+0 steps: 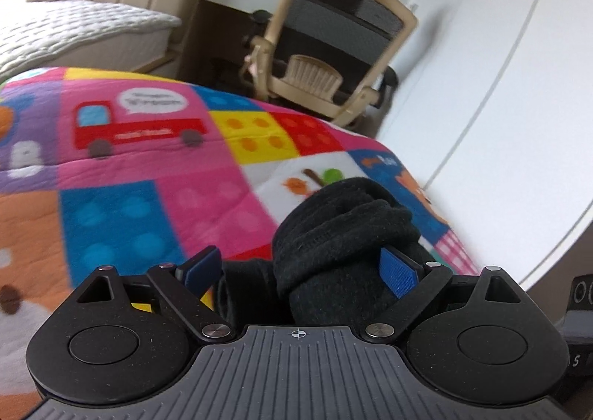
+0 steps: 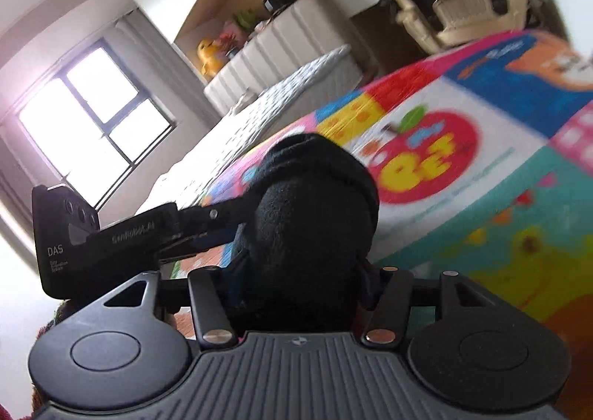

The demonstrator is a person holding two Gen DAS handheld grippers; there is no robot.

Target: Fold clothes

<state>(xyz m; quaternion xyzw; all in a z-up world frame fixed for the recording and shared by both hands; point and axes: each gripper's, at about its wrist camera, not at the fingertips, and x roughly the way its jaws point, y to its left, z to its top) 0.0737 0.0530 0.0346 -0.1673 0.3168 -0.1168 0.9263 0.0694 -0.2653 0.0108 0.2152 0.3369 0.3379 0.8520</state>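
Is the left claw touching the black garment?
Touching. In the left wrist view the black garment sits bunched between the left claw's blue pads, pressed against the right one.

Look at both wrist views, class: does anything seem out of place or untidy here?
Yes. The black garment is bunched in a thick wad between the left gripper and the right gripper, not spread flat on the colourful blanket. Nothing looks spilled or damaged.
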